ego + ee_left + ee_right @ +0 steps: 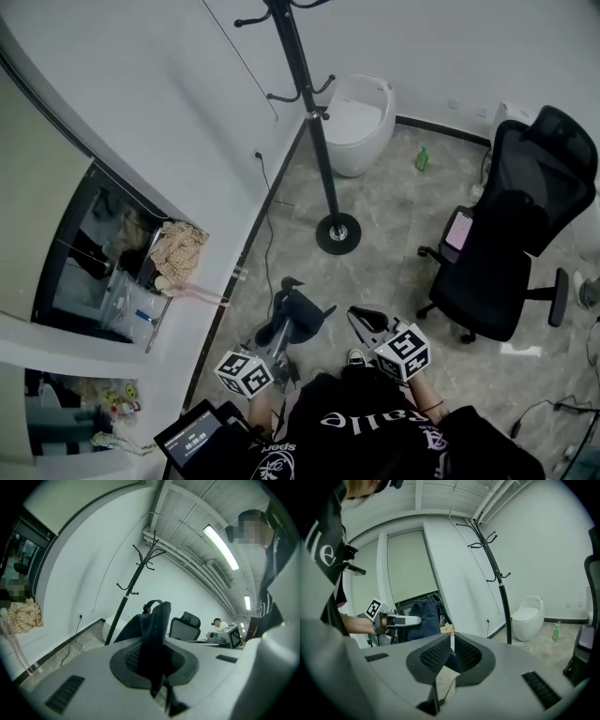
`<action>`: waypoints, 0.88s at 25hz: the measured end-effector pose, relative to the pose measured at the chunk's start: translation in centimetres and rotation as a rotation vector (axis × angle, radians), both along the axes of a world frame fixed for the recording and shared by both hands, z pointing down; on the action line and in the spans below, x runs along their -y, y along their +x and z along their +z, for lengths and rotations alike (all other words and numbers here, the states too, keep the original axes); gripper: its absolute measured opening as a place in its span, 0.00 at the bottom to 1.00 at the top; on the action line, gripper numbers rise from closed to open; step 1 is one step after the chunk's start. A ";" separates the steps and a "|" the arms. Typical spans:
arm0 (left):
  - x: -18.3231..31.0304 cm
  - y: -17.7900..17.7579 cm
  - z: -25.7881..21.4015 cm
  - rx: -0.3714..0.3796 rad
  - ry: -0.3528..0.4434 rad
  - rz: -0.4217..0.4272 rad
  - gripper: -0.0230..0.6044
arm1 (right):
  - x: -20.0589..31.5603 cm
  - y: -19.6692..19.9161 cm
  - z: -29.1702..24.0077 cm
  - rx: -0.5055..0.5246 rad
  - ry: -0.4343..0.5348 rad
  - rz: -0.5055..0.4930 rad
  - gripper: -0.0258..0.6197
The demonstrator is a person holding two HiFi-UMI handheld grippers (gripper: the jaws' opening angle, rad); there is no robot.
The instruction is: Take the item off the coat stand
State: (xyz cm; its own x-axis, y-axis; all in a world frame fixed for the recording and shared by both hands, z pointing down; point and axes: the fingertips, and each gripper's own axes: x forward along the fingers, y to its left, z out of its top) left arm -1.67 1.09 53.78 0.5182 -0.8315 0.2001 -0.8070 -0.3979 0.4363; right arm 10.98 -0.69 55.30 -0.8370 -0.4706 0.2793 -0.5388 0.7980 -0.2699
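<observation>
Bare floor [394, 225] lies open toward the coat stand [315, 131], between the left wall [169, 112] and the office chair [511, 253].

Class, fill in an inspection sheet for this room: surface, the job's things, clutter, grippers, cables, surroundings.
Surface: grey marbled floor.
Job's things: coat stand upright near the wall, hooks in view bare; dark garment already off it.
Clutter: green bottle on the floor; phone on the office chair.
Grippers: left gripper shut on the dark garment; right gripper shut, empty.
Cables: black cable running from a wall socket down onto the floor.
Surroundings: white wall; white tub behind the stand; shelf niche at left.
</observation>
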 end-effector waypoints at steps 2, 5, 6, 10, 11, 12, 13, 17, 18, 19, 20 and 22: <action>-0.7 -0.6 -0.5 0.002 0.013 -0.011 0.07 | -0.7 -0.4 -0.2 0.009 0.003 -0.006 0.07; -2.3 -1.5 -1.0 0.021 0.027 -0.015 0.07 | -2.0 -1.5 -0.4 0.024 0.000 -0.014 0.07; -2.9 -1.9 -1.1 0.024 0.030 -0.018 0.07 | -2.3 -2.0 -0.4 0.021 0.001 -0.019 0.07; -6.2 -4.0 -1.3 0.017 0.025 -0.038 0.07 | -4.7 -4.3 -0.3 0.008 -0.014 -0.036 0.07; -7.2 -4.5 -1.3 0.018 0.022 -0.041 0.07 | -5.3 -5.0 -0.3 0.011 -0.019 -0.040 0.07; -8.1 -5.1 -1.2 0.020 0.019 -0.044 0.07 | -6.0 -5.6 -0.3 0.014 -0.022 -0.043 0.07; -9.0 -5.6 -1.1 0.021 0.015 -0.045 0.07 | -6.7 -6.3 -0.4 0.015 -0.023 -0.046 0.07; -12.0 -7.3 -0.3 0.027 -0.001 -0.043 0.07 | -8.6 -8.0 -0.7 0.011 -0.013 -0.039 0.07; -12.6 -7.7 -0.2 0.027 -0.002 -0.044 0.07 | -9.0 -8.3 -0.8 0.014 -0.012 -0.035 0.07; -13.2 -8.3 -0.2 0.026 -0.001 -0.045 0.07 | -9.4 -8.7 -1.0 0.020 -0.011 -0.030 0.07; -13.7 -8.7 -0.2 0.022 0.001 -0.046 0.07 | -9.9 -9.0 -1.1 0.025 -0.012 -0.025 0.07; -14.5 -9.5 -0.2 0.016 0.007 -0.050 0.07 | -10.8 -9.4 -1.2 0.026 -0.012 -0.015 0.07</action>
